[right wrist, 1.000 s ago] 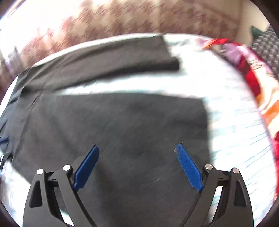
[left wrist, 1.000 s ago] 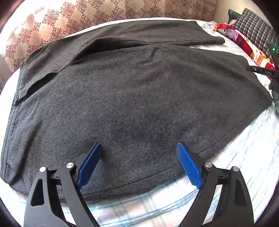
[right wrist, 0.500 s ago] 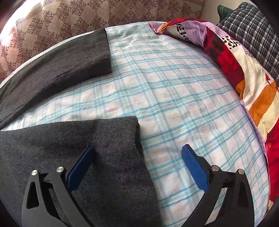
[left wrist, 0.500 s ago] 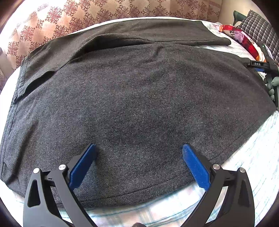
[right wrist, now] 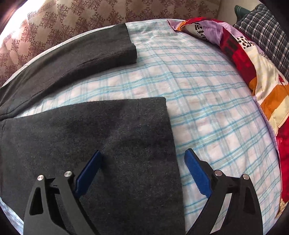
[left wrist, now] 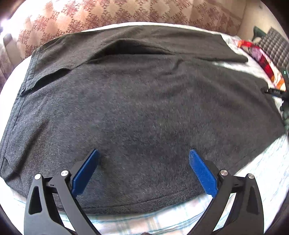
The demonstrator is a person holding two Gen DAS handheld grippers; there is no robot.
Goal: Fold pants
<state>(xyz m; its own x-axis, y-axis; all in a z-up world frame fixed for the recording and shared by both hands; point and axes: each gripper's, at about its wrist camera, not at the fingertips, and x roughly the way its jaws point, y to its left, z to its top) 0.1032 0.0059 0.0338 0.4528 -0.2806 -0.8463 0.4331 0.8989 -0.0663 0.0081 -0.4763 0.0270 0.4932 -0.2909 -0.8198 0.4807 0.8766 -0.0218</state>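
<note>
Dark grey pants (left wrist: 144, 99) lie flat on a bed, waist at the left, legs running right. My left gripper (left wrist: 144, 151) hovers open over the near leg's upper part, close to its front edge, with only flat cloth under the fingers. The right wrist view shows the near leg (right wrist: 90, 135) ending in a hem, and the far leg (right wrist: 81, 54) lying apart behind it. My right gripper (right wrist: 143, 151) straddles that hem's edge. Its jaws are closing, but the pads are not pressing on the cloth. The right gripper (left wrist: 274, 92) also shows at the left view's right edge.
A blue-and-white plaid sheet (right wrist: 207, 90) covers the bed. A colourful patchwork quilt (right wrist: 252, 68) and a dark checked pillow (right wrist: 267, 30) lie along the right side. A brown patterned backrest (right wrist: 81, 16) rises behind the bed.
The right gripper slid right along the near leg to its hem, then eased back a little. Both grippers' jaws stand wider than a second ago. The left gripper barely moved.
</note>
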